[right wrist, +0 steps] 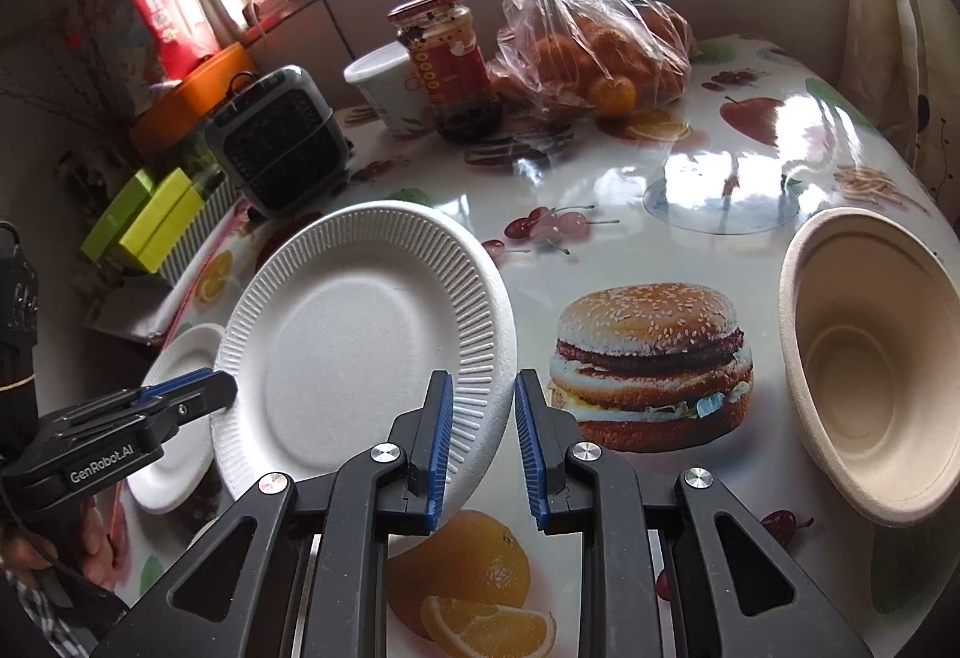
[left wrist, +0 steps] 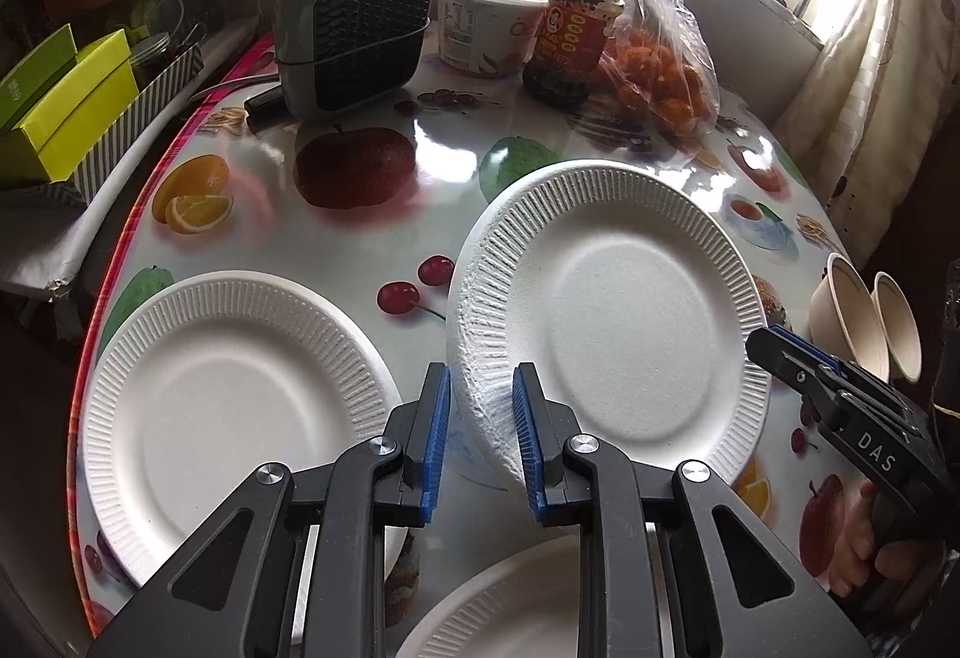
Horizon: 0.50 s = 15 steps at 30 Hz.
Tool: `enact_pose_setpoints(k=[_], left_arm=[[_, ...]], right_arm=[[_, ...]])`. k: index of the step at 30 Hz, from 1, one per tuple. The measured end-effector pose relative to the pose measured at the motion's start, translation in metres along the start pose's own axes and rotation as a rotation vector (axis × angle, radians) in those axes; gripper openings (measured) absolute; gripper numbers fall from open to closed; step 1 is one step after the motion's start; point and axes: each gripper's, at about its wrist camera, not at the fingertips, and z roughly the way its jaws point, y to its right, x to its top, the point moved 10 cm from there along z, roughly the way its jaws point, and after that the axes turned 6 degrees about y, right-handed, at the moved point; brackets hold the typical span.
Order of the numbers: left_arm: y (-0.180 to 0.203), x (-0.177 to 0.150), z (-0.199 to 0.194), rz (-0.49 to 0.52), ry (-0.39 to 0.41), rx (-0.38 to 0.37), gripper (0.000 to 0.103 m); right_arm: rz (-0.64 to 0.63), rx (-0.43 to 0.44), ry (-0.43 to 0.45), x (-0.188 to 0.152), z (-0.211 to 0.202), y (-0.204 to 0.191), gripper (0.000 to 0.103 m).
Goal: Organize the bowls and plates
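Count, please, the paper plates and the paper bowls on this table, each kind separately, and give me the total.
White paper plates: 3
Beige paper bowls: 2
Total: 5

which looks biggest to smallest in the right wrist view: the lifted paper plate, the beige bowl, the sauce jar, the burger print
1. lifted paper plate
2. beige bowl, though nearness to the camera swells it
3. burger print
4. sauce jar, farthest away
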Motion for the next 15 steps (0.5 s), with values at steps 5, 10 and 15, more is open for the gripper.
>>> enact_pose_setpoints(k=[5,10,15], left_arm=[[0.001,-0.007,-0.015,-0.002,0.016,-0.002,0.023],[0.002,-0.015,-0.033,0.002,0.032,-0.003,0.023],[0.001,-0.025,-0.049,-0.006,0.046,-0.006,0.023]], right_arm=[[-0.009,0.005,0.014,-0.004,-0.017,-0.007,0.021],[-0.015,0.008,0.029,-0.009,-0.035,-0.013,0.021],[-0.025,0.013,0.037,-0.016,-0.051,-0.021,0.021]])
